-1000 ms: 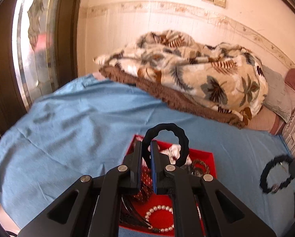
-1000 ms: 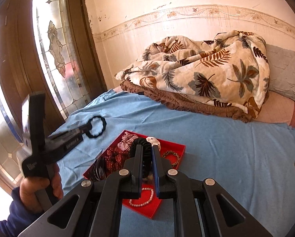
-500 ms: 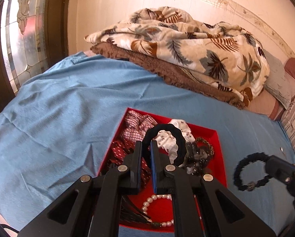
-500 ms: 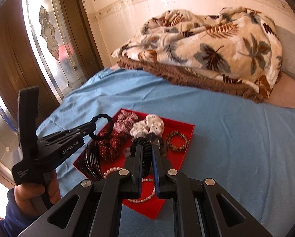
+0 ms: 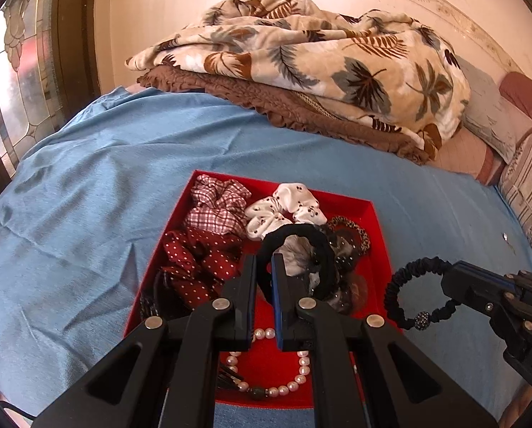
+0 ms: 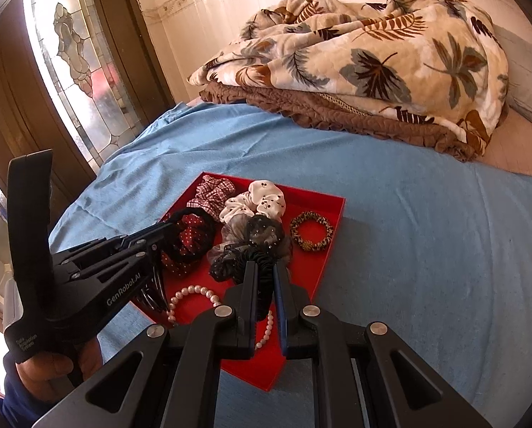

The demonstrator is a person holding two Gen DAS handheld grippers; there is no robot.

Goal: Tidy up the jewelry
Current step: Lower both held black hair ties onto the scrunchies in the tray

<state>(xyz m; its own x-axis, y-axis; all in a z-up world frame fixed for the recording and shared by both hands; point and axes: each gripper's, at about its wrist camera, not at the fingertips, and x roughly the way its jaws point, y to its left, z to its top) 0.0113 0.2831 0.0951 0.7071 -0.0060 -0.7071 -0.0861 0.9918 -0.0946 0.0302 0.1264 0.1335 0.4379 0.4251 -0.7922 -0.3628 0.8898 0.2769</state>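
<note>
Nearest, the left tongs (image 5: 263,262) pinch a thick black hair band (image 5: 296,255), its loop upright over the red tray (image 5: 378,246). The right tongs (image 6: 265,271) pinch a ruched black band with a bead (image 5: 419,294) above the tray's near right edge, so either could release downward. Only the left view shows the bead; farther back, scrunchies fill the tray's far-left corner on the bed (image 5: 87,214).

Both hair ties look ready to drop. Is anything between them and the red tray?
Nothing visible blocks either. The left tie hangs over scrunchies already filling the tray; the right tie hangs at its right edge.
</note>
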